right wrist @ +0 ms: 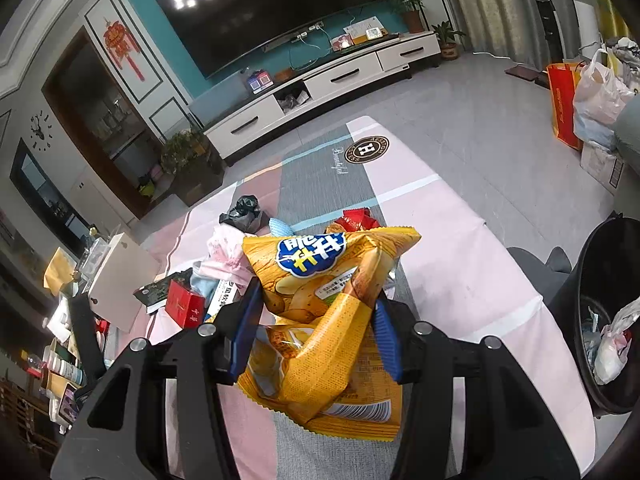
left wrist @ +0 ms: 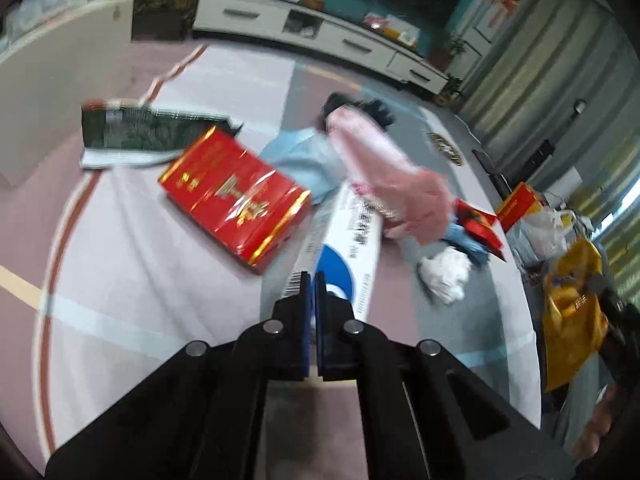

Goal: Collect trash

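Note:
My right gripper (right wrist: 318, 300) is shut on a yellow chip bag (right wrist: 320, 300), held above the pink and grey mat (right wrist: 460, 280). A black trash bin (right wrist: 600, 320) with trash inside stands at the right. My left gripper (left wrist: 313, 280) is shut and empty, low over a white and blue carton (left wrist: 348, 248). Ahead of it lie a red box (left wrist: 236, 200), a dark green packet (left wrist: 144, 132), a pink bag (left wrist: 384, 172), light blue cloth (left wrist: 304, 156) and a white crumpled wad (left wrist: 444, 272).
A white TV cabinet (right wrist: 320, 84) runs along the far wall under a TV. A white board (right wrist: 120, 276) leans at the mat's left. Bags (right wrist: 592, 96) sit on the floor at the right. A yellow bag (left wrist: 572, 320) lies off the mat's edge.

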Action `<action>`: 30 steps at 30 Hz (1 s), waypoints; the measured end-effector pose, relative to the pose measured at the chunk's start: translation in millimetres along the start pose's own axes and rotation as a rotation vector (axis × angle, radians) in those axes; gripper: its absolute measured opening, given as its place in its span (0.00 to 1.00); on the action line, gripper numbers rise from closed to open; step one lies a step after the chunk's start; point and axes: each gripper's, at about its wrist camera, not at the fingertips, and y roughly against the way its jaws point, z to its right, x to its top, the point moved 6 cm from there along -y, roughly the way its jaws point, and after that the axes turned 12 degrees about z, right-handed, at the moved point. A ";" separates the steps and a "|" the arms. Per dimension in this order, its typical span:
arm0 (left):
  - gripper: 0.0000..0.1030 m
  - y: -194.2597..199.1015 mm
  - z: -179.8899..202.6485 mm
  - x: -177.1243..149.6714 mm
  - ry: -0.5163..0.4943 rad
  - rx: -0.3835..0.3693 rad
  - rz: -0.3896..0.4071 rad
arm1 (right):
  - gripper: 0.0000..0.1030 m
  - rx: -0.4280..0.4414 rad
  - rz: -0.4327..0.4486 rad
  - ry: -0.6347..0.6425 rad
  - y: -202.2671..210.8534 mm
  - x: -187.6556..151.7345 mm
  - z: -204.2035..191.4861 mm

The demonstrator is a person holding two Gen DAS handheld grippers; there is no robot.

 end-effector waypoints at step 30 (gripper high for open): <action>0.72 -18.9 -3.5 -0.9 -0.029 -0.007 -0.055 | 0.51 0.012 -0.017 0.009 0.3 -2.5 -2.6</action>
